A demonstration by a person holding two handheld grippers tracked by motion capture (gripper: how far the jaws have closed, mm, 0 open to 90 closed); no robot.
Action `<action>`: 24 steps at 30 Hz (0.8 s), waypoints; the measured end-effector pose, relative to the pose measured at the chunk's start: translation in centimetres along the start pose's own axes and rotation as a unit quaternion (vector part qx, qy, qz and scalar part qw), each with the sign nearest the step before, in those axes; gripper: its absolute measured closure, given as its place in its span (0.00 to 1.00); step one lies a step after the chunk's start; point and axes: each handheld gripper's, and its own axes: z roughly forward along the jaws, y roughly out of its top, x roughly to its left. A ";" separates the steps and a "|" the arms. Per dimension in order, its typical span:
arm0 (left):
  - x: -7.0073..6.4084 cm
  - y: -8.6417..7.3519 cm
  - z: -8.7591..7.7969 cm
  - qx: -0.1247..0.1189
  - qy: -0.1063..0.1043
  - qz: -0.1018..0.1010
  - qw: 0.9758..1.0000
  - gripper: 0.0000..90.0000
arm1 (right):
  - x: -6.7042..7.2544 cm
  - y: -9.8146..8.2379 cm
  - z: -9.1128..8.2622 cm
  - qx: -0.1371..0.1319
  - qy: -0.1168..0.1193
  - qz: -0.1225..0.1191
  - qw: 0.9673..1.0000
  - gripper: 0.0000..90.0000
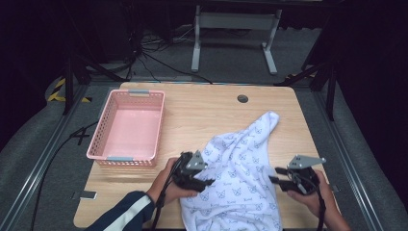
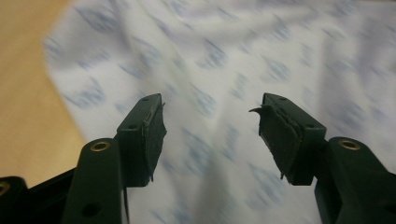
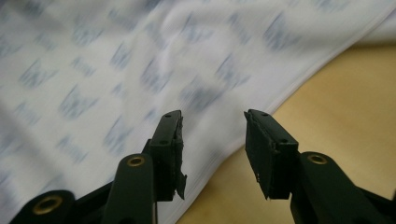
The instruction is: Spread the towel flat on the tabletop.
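- The high view takes in the whole wooden table point(image 1: 202, 113): a white cloth point(image 1: 240, 163) printed with small blue figures lies crumpled across the lower right of the frame, one corner reaching up toward the centre right and its lower edge running to the bottom border.
- In that view the left gripper point(image 1: 204, 183) sits at the cloth's left edge and the right gripper point(image 1: 275, 175) at its right edge, each held in a hand coming up from the bottom (a dark sleeve with a pale stripe covers the left forearm).
- The left gripper view gives what the high view cannot: both jaws stand apart, with nothing clamped between them, and the cloth point(image 2: 224, 70) spreads beyond them; bare table point(image 2: 23, 93) fills the left side of the frame.
- The right gripper view likewise shows its jaws apart and empty, poised over the cloth's hemmed edge point(image 3: 261, 112), which runs diagonally from upper right to lower centre, with table wood point(image 3: 345, 102) at the right.
- A pink basket point(image 1: 127, 127) stands empty at the left of the table in the high view, well apart from the cloth; a small dark round hole point(image 1: 242, 98) marks the tabletop near its far edge.
- Beyond the table a white frame stand point(image 1: 233, 29) and loose cables point(image 1: 144, 53) lie on the dark floor.
- The cloth's print is blurred in both gripper views, so the figures cannot be made out there; whether the jaw tips touch the fabric I cannot tell.
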 end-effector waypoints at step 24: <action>6.7 0.1 5.4 0.039 0.081 -0.105 0.990 0.90 | -6.3 1.6 6.7 0.064 -0.072 0.066 0.993 0.63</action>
